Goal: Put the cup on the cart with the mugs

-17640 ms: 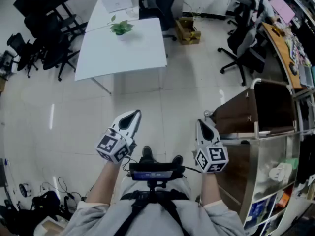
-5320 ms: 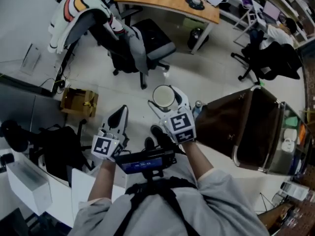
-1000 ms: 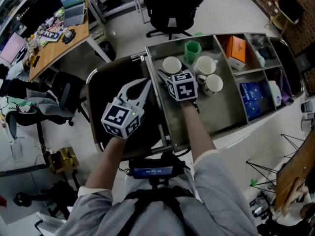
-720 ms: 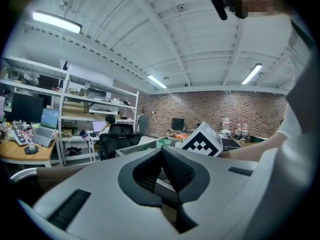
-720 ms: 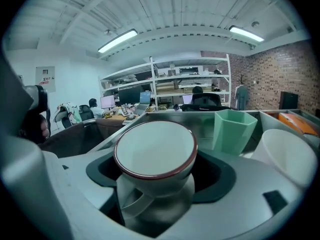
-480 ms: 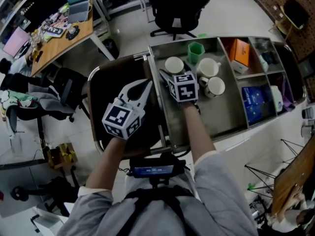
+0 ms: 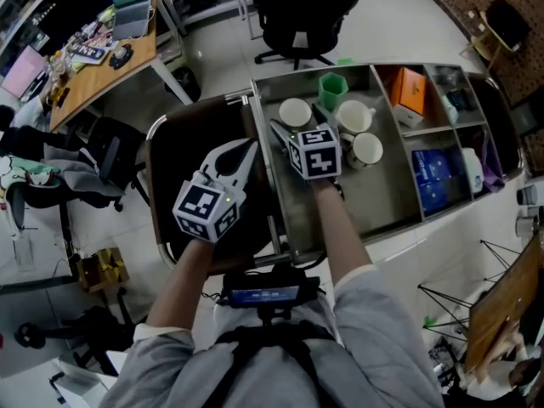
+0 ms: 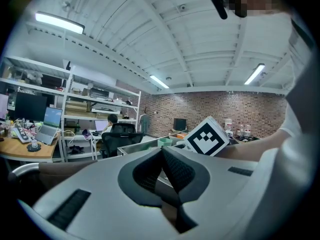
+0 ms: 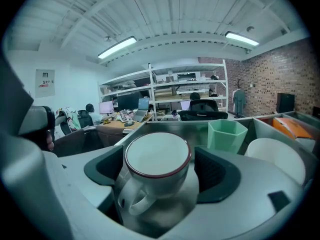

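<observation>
- Shifted from above the floor onto the cart (image 7: pixel 374 202): white cup (image 9: pixel 157 159), upright on the steel tray, handle toward the gripper camera.
- Right gripper (image 7: pixel 297 126): jaws just opening, spread either side of the cup, pads clear of it.
- Left gripper (image 8: pixel 162 171): jaws together, empty, held left of the tray.
- Near the cup: two white mugs (image 7: pixel 355 117), green tumbler (image 7: pixel 332 90).

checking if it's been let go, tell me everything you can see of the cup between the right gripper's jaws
The cup is a white, glazed-looking mug with a dark red rim and a loop handle turned toward the camera. It is empty and stands upright on the steel cart tray, near a green cup and another white mug. The right gripper straddles it. Its jaws have just been opening, and the pads seem clear of the cup.
</observation>
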